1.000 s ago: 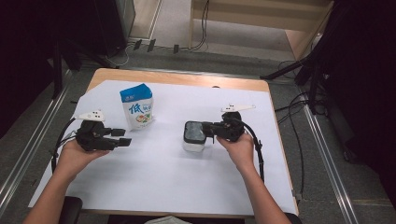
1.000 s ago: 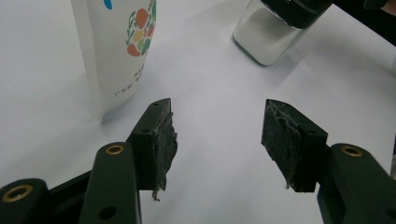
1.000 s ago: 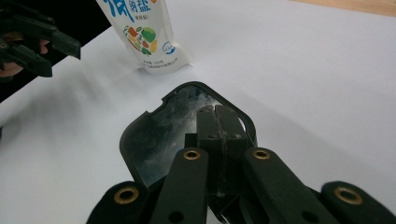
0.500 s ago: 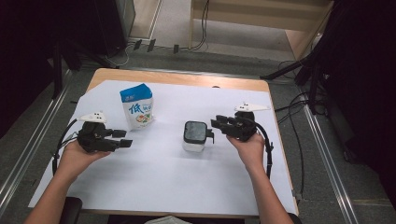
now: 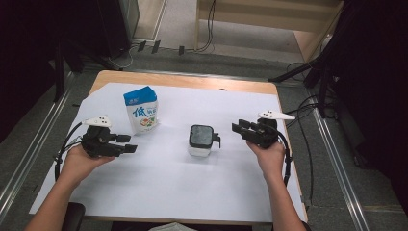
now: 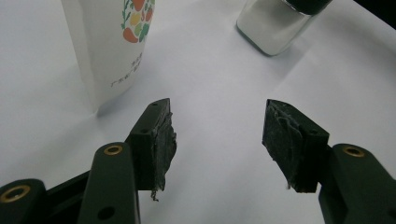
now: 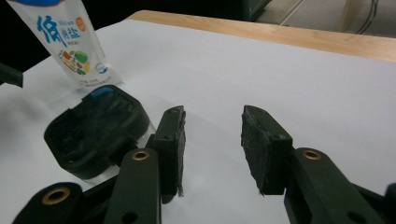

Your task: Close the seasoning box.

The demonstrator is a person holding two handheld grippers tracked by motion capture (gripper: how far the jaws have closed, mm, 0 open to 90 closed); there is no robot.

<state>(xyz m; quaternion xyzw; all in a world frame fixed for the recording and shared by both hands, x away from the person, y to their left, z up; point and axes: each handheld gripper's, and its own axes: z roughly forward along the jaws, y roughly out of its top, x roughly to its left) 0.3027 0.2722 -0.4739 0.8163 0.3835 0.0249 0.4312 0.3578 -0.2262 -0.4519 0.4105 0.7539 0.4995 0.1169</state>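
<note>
A container (image 5: 201, 140) with a dark lid is standing near the middle of the table (image 5: 183, 80), on the white sheet (image 5: 168, 183) that is covering most of the tabletop. Its body is looking clear or whitish, though the glare is making that hard to judge. A small dark tab is sticking out from the lid toward the right edge of the table.

The right gripper (image 5: 239, 128) is hovering just beside the container, on its right-edge side and not touching it, with its jaws standing apart and nothing between them. In the right gripper view (image 7: 212, 149), the dark lid (image 7: 95, 128) is lying off to the left of the jaws.

A white and blue pouch (image 5: 141, 110) is standing upright toward the far left corner of the sheet. The left gripper (image 5: 126, 144) is resting near the left edge, close in front of the pouch, its jaws also spread wide and holding nothing (image 6: 217, 140).
</note>
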